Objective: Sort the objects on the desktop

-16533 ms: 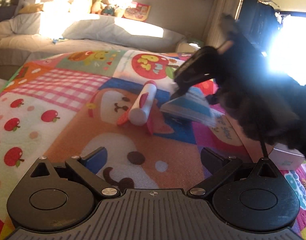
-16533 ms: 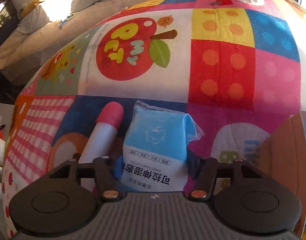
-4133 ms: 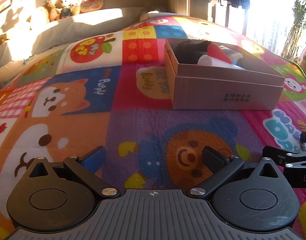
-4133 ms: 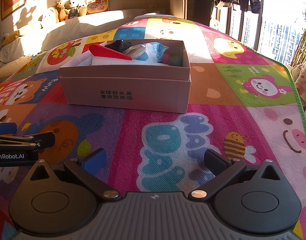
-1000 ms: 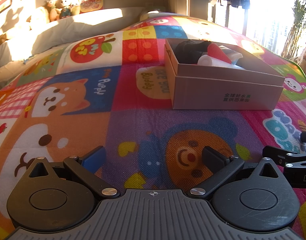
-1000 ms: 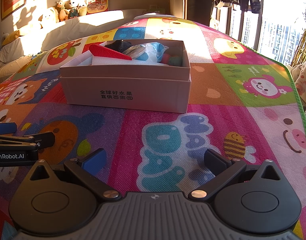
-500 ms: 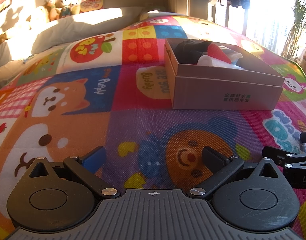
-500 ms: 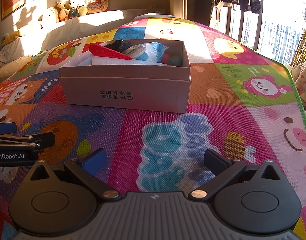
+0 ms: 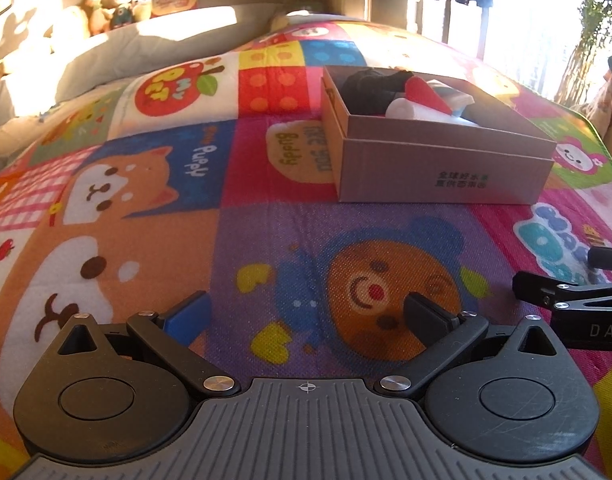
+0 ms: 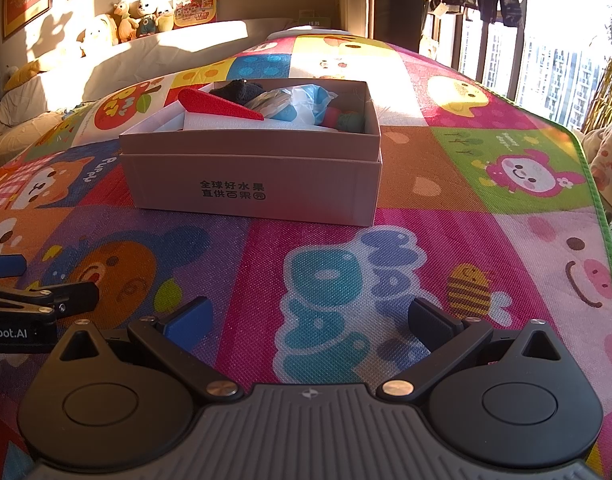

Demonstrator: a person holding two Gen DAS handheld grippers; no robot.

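Both grippers, left gripper (image 9: 306,312) and right gripper (image 10: 310,316), rest with jaws apart (holding nothing); a careless nudge could tip the filled box (image 10: 249,184).

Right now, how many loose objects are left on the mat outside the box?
0. The play mat shows nothing loose in either view; the items sit inside the cardboard box. Anything behind the box or outside both views would be hidden.
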